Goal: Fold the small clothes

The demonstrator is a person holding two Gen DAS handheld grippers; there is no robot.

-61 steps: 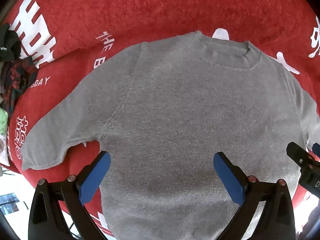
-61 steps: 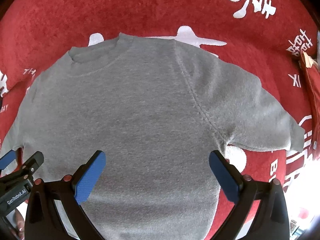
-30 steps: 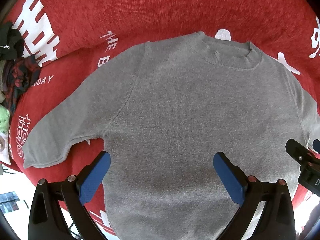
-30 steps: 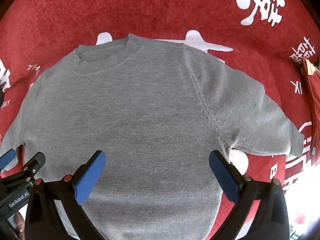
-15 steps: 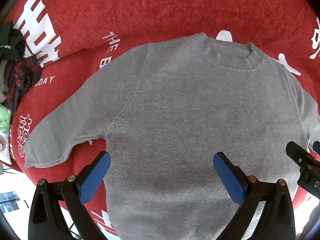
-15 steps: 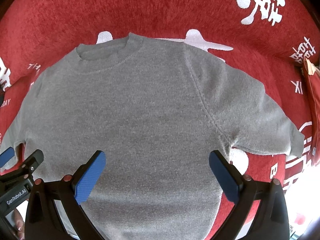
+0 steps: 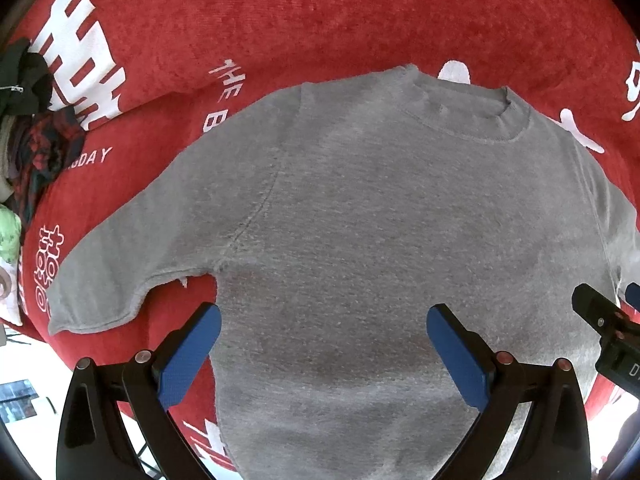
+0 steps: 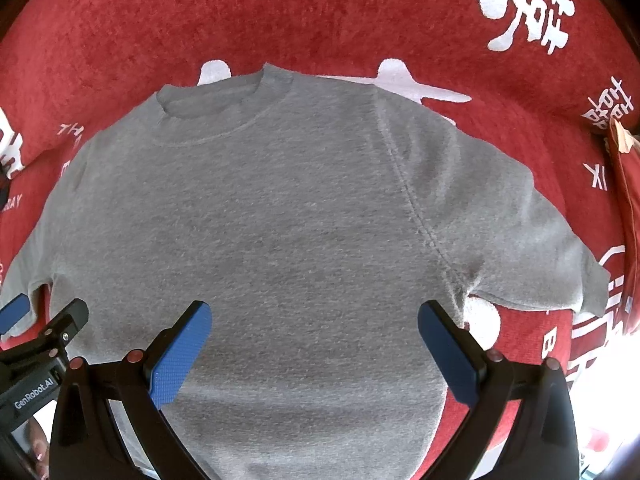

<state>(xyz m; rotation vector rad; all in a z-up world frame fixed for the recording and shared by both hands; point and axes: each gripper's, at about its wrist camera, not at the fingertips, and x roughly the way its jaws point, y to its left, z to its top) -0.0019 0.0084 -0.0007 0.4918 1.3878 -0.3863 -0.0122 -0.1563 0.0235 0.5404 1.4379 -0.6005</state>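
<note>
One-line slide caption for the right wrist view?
Open right gripper hovers over a grey sweater spread flat on a red printed blanket, left gripper at its side.

Grey short-sleeved sweater (image 7: 380, 240) flat, unfolded; sleeves spread; collar at far end

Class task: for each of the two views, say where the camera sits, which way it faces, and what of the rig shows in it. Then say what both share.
Left wrist: on the left gripper, facing forward and down over the shirt; its open blue fingers show, the right gripper at the right edge.
Right wrist: on the right gripper, same facing; its open fingers show, the left gripper at the left edge.
Shared: the shirt spread flat on the red cloth.
</note>
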